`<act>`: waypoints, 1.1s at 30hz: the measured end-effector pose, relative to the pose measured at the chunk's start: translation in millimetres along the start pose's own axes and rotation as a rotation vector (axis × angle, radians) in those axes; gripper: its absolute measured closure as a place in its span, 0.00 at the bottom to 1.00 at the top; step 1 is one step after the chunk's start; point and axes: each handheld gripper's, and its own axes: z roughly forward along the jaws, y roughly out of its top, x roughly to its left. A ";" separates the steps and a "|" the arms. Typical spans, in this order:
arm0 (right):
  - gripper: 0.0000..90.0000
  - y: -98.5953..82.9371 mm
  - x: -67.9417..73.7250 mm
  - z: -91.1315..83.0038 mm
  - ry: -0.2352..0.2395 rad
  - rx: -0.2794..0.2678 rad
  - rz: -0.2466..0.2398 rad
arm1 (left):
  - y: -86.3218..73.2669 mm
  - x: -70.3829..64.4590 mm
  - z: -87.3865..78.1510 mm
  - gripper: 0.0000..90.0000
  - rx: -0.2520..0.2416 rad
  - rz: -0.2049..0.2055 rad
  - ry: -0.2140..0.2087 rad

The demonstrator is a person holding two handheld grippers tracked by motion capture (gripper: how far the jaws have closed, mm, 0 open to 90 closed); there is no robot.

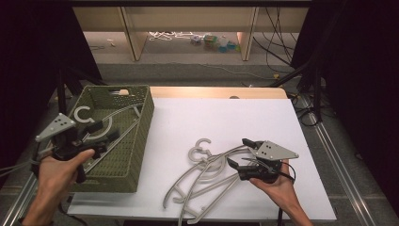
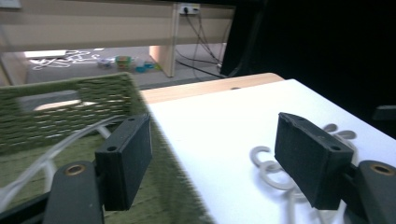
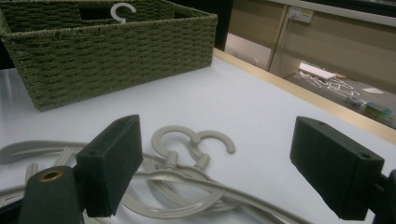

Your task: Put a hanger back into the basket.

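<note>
Counting hangers: pile on table, number unclear | basket: one | both grippers' fingers released

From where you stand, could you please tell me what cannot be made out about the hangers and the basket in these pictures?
- Hangers on the table: they overlap in the high view, so the exact count is unclear; the right gripper view's bottom edge and the right tongs cut off their arms.
- Hangers in the basket: partly covered by the left tongs in the high view.
- Basket: blurred in the left gripper view, its bottom cut off.
</note>
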 end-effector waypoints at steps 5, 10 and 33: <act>0.19 -0.3 -1.5 -1.6 -0.004 -0.004 0.008 | -13.6 -29.0 9.3 0.30 0.029 -0.002 -0.071; 0.19 -1.7 -1.9 -3.5 -0.001 -0.005 0.023 | -26.1 -47.3 14.3 0.30 0.039 0.047 -0.072; 0.19 -5.0 -0.2 -5.9 0.002 0.006 0.034 | -91.6 -73.1 60.6 0.27 0.035 0.112 -0.171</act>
